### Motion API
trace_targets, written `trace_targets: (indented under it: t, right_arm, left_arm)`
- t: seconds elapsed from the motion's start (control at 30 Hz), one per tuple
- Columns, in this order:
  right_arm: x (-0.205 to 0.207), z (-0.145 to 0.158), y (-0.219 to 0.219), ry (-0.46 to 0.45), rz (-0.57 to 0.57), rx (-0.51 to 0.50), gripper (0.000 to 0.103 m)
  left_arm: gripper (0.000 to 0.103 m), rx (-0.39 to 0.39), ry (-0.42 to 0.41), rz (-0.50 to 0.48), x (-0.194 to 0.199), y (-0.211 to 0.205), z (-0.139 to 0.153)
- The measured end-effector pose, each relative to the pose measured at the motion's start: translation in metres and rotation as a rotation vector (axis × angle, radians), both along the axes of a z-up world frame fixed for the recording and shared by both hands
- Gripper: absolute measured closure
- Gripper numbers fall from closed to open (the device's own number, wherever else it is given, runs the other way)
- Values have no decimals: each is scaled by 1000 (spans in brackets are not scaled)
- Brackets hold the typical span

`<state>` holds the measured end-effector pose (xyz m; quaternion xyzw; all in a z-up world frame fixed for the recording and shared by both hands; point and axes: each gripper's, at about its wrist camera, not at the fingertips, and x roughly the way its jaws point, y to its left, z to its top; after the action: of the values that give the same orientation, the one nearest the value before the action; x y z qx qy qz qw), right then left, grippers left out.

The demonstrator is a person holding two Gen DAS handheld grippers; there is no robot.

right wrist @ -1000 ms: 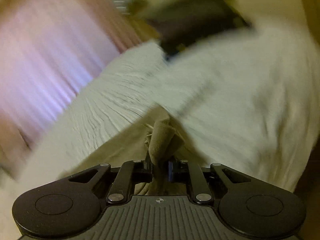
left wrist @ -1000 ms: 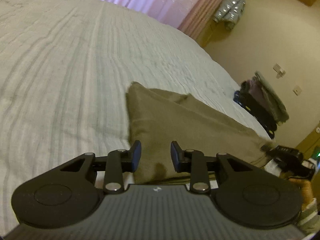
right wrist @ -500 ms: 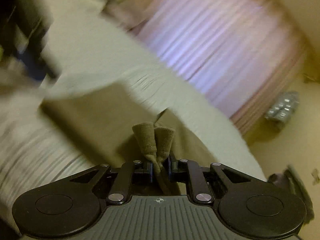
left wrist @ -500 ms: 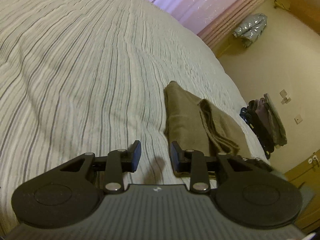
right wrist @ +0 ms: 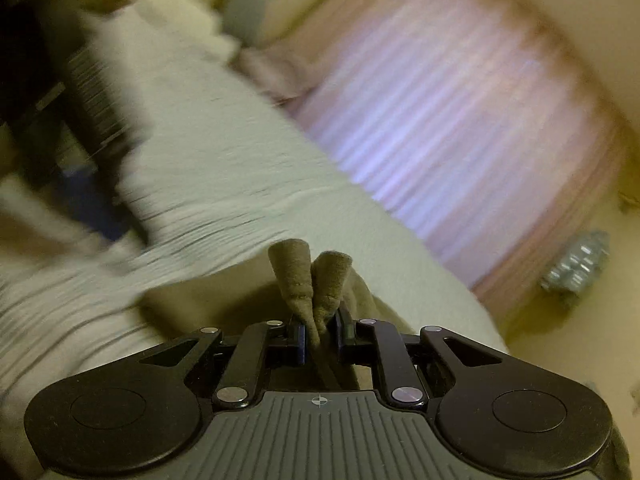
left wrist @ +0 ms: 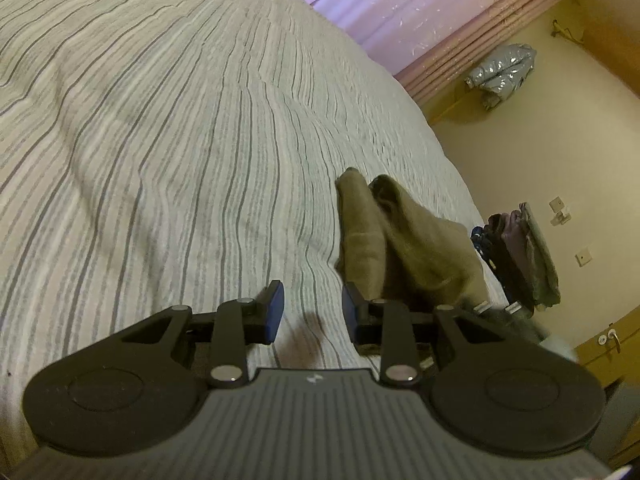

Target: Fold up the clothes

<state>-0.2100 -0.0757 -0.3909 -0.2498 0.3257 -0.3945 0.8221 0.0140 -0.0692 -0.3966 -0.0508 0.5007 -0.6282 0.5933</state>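
Now the olive-brown garment (left wrist: pixel 404 240) lies as a narrow, doubled strip in the lower right of the left wrist picture, on the striped bedspread (left wrist: pixel 168 128) near the bed's right edge, one long flap laid over the other. A second ago it spread as a broad triangle across that part of the bed; half a second ago it was already narrower, and it has drawn in further since. In the right wrist picture the right gripper (right wrist: pixel 319 334) is pressed together on two bunched corners of the cloth (right wrist: pixel 310 284), which poke up past its tips at lower centre; it held cloth in the earlier pictures too, and the smeared background says it is swinging. The left gripper (left wrist: pixel 312 306) stands spread and holds nothing, low in its frame over bare bedspread just left of the strip's near end. By my judgement a lengthwise fold has just gone over and the held corners are yet to be laid down. Beyond, dark piled clothes (left wrist: pixel 516 256) sit at the right edge, and pink curtains (left wrist: pixel 420 4) hang at the top.
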Motion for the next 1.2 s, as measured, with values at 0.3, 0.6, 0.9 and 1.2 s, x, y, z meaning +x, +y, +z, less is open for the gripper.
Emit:
trace_targets:
  t: [0.3, 0.6, 0.9, 1.2]
  right_arm:
    - [7, -9, 12, -12, 86, -61, 90]
    - [9, -24, 13, 64, 77, -36, 89]
    - [-42, 24, 22, -197, -6, 136, 35]
    - [-173, 50, -36, -979, -376, 730, 59]
  left_arm:
    - [77, 1, 26, 8, 8, 4, -6]
    - [77, 7, 40, 15, 13, 11, -8]
    - [75, -22, 71, 31, 7, 30, 10]
    - [67, -58, 186, 1, -17, 13, 20]
